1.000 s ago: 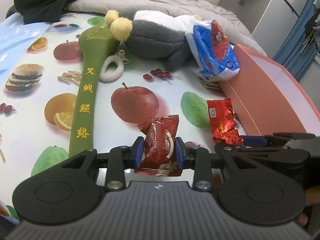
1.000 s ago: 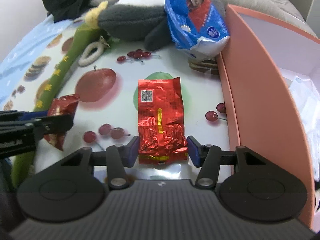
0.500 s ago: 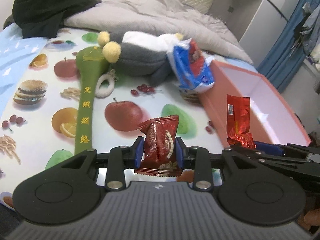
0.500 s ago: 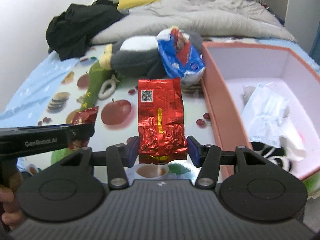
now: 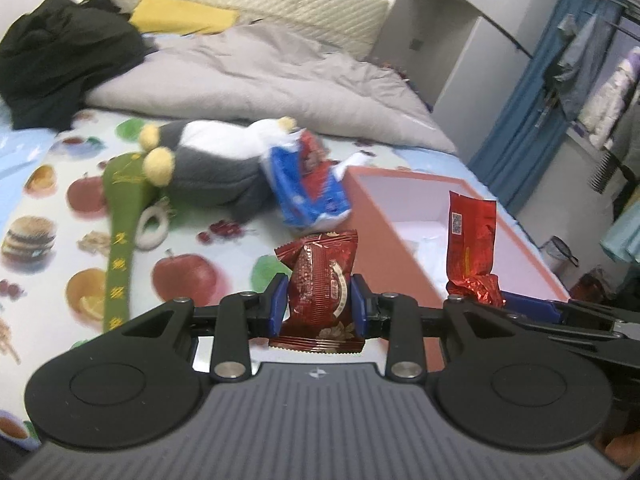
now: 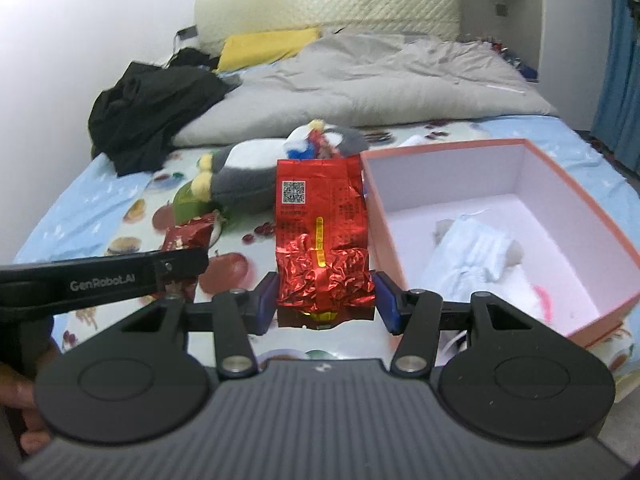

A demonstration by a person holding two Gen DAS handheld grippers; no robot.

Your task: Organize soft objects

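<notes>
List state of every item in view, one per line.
Left claw: shut on dark red snack packet, held upright.
Right claw: shut on red foil pouch, held upright.
Pink box: open, white cloth inside.
Plush toy: lying on the bed.
Blue packet: leaning on the plush toy.
Green massage stick: lying flat.

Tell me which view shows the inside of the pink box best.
The right wrist view: it looks down into the pink box, showing its white floor and crumpled white cloth. The left wrist view shows mainly the box's outer wall and little of its interior.
</notes>
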